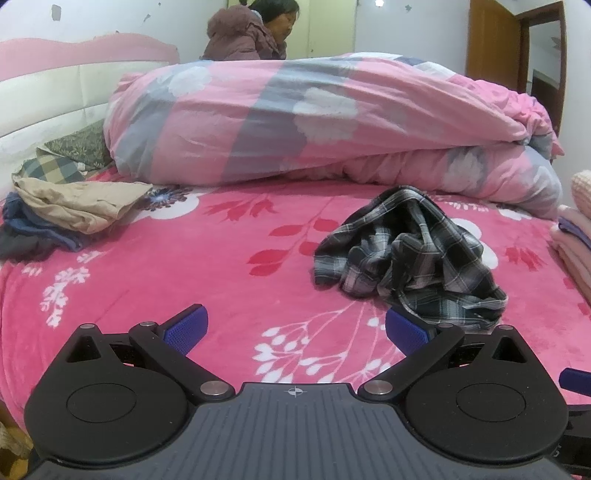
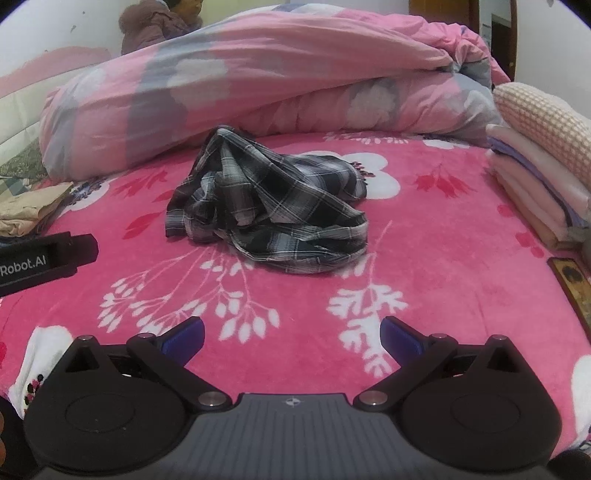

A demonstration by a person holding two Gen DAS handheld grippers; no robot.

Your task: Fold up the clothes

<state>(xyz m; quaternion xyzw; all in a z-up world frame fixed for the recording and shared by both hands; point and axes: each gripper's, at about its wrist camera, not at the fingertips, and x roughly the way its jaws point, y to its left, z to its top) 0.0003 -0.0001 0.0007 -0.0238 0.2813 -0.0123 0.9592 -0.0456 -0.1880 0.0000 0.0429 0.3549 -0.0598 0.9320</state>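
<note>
A crumpled black-and-white plaid shirt (image 1: pixel 406 258) lies in a heap on the pink floral bedspread (image 1: pixel 207 266). My left gripper (image 1: pixel 295 326) is open just short of it, and the shirt's near hem lies close to the right blue fingertip (image 1: pixel 404 328). In the right wrist view the same plaid shirt (image 2: pixel 269 206) sits in the middle of the bedspread (image 2: pixel 443 258), well ahead of my right gripper (image 2: pixel 291 334), which is open with nothing between its fingers. The body of the left gripper (image 2: pixel 40 262) shows at the left edge of that view.
A rolled pink and grey duvet (image 1: pixel 314 118) lies behind the shirt. Loose beige and blue clothes (image 1: pixel 70 214) are piled at the left. Folded pink clothes (image 2: pixel 535 192) are stacked at the right. A person (image 1: pixel 251 29) in a puffy jacket sits beyond the duvet.
</note>
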